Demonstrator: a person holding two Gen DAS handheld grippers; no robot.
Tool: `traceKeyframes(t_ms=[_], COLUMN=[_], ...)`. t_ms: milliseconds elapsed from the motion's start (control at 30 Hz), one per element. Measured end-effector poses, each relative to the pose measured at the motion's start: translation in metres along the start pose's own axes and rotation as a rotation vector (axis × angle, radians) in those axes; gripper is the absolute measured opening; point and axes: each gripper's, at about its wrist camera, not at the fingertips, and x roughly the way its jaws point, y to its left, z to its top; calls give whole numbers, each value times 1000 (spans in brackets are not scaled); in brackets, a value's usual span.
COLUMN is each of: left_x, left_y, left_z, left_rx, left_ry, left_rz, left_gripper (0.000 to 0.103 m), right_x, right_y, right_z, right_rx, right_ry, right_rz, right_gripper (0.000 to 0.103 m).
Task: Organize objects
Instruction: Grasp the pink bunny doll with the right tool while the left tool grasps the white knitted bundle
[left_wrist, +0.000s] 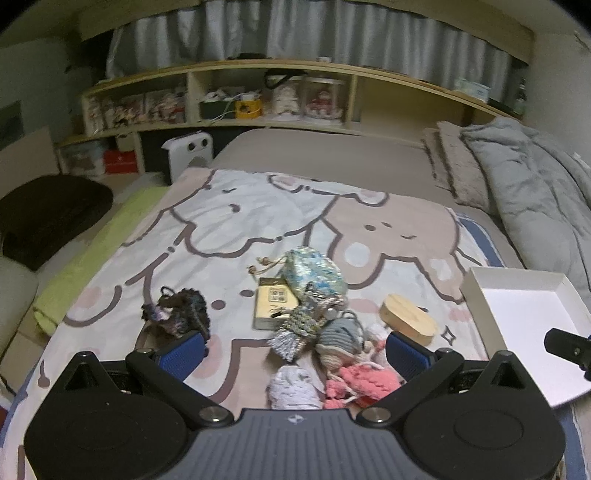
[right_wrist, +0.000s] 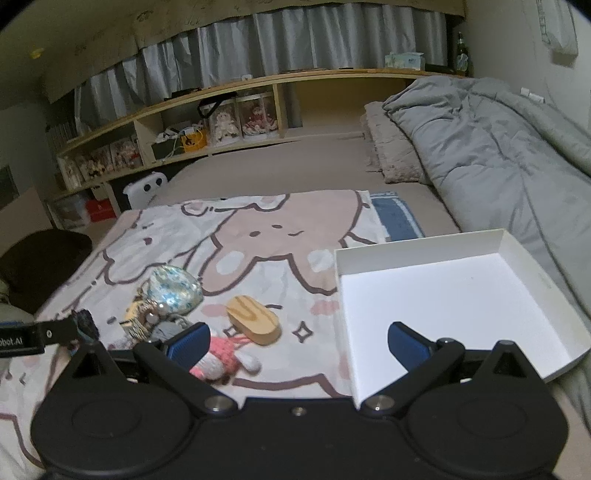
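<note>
Start of sorting: both tongs wide open and empty above a bed blanket strewn with small items.

Left tongs (left_wrist: 295, 350) hover with their blue pads spread wide over a cluster of knitted toys; a pink knitted toy (left_wrist: 360, 384) and a white yarn ball (left_wrist: 293, 387) lie between the pads, a grey knitted toy (left_wrist: 340, 334) just ahead, and a small card box (left_wrist: 271, 302), a shiny pouch (left_wrist: 314, 275) and a wooden oval (left_wrist: 408, 319) farther ahead. A dark knitted piece (left_wrist: 181, 314) sits beside the left pad. Right tongs (right_wrist: 297, 343) are equally spread and hold nothing; their right pad overlaps the empty white tray (right_wrist: 417, 254), with the pile off to the left. No item appears sorted yet. The likely next move is closing on one toy alone, since the pieces touch and tangle.
</note>
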Motion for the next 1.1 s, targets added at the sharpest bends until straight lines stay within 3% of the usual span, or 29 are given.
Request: traceKeyframes(t_ms=[200, 333, 500, 600, 733, 967, 1100], left_x=[20, 31, 45, 55, 70, 88, 98], left_y=[13, 16, 20, 24, 28, 30, 30], left_z=[-6, -13, -17, -20, -24, -29, -34], left_rx=[-60, -84, -103, -136, -194, -256, -289], left_ry=[69, 111, 141, 170, 222, 281, 308], left_rz=[40, 40, 59, 62, 41, 21, 37], left_gripper=[98, 93, 86, 78, 69, 65, 63], right_x=[22, 44, 82, 106, 128, 149, 159], right_y=[11, 20, 20, 24, 31, 42, 42], right_z=[11, 14, 9, 1, -16, -43, -54], right_rx=[61, 93, 252, 335, 456, 583, 645], right_ry=[39, 92, 202, 272, 359, 459, 476], right_rz=[90, 85, 100, 107, 124, 140, 153], right_gripper=[103, 103, 101, 88, 78, 57, 50])
